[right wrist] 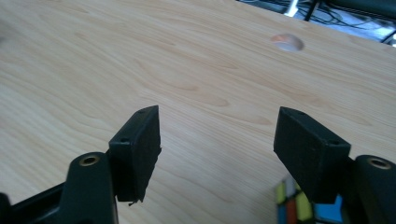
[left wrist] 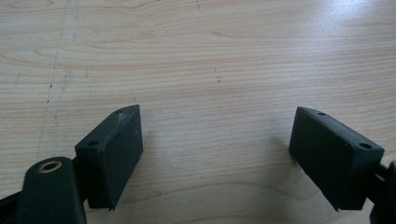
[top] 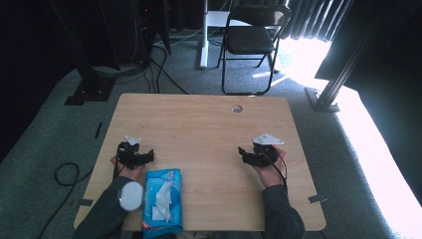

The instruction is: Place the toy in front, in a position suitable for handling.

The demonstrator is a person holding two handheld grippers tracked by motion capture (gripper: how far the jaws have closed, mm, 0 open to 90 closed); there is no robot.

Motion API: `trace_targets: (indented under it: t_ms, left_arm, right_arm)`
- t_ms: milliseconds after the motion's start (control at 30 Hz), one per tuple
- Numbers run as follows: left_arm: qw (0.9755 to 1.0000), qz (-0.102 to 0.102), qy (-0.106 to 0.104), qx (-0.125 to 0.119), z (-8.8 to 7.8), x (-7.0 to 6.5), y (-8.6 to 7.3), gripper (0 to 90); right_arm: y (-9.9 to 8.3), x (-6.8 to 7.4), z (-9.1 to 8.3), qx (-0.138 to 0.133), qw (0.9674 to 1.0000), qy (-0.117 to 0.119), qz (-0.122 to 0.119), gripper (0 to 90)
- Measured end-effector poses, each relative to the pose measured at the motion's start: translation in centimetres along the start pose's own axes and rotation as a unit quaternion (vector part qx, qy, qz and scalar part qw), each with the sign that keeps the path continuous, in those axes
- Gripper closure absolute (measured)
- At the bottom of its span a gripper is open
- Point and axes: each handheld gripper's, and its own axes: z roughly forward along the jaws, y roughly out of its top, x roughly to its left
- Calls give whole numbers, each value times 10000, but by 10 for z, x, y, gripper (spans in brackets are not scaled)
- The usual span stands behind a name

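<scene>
Both grippers are held low over a light wooden table (top: 199, 119). My left gripper (top: 148, 156) is at the table's left side, pointing right, with its jaws wide open over bare wood (left wrist: 215, 116) and nothing between them. At the table's right side my right gripper (top: 242, 152) points left; its jaws also stand open and empty (right wrist: 218, 114). A colourful puzzle cube (right wrist: 296, 205) peeks out below its right jaw. A blue pack of wet wipes (top: 161, 201) lies near the front edge, just below the left gripper, with a white wipe sticking out.
A round white disc (top: 131, 195) sits by the left forearm, beside the pack. A cable hole (top: 237, 108) is in the table's far edge. A black folding chair (top: 251, 40) stands on the carpet beyond the table. Cables run across the floor at left.
</scene>
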Motion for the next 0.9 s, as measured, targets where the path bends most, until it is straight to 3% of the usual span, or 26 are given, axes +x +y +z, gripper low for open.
trace_targets:
  t_ms: [367, 767, 900]
  left_arm:
    - [10000, 3, -3, -6, 0, 0, 0, 177]
    - [10000, -1, -1, -6, 0, 0, 0, 177]
    - [10000, -1, -1, -5, 0, 0, 0, 177]
  right_arm:
    - [-11, -25, -3, 30, 9983, -541, 212, 252]
    - [-25, -44, -1, 172, 9949, -897, 423, 168]
    - [-31, -51, 1, 253, 9945, -888, 497, 163]
